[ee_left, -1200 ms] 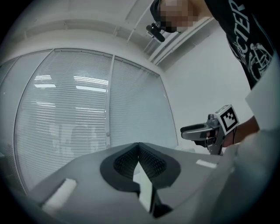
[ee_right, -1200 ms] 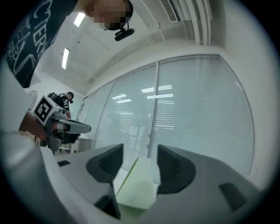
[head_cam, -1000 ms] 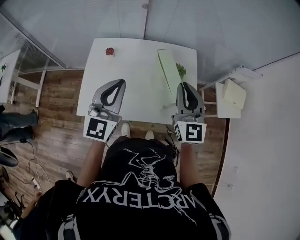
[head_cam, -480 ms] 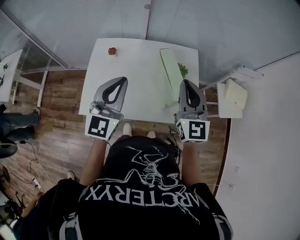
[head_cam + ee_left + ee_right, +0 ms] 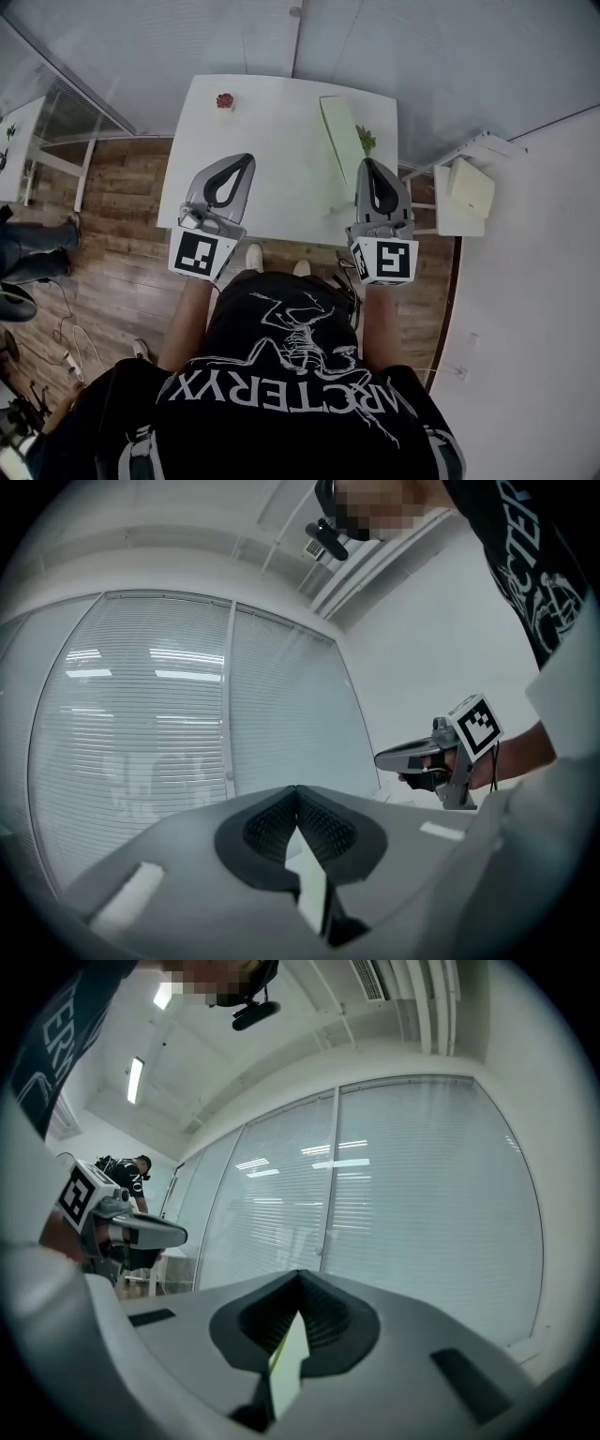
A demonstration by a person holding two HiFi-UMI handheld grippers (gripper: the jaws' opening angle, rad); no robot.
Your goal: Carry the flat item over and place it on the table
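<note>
Closed right gripper jaws since earlier; now I clamp pale green flat sheet, stretched over white table right side. Left gripper jaws together, above table's near-left edge.

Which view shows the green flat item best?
Head view: the flat item shows whole, against the white table. Right gripper sees only a green sliver between its jaws in its own view; left gripper view shows none.

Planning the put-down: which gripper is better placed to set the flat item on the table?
Right. The right gripper is shut on the pale green flat item over the white table; the left gripper, jaws together, is apart from it.
</note>
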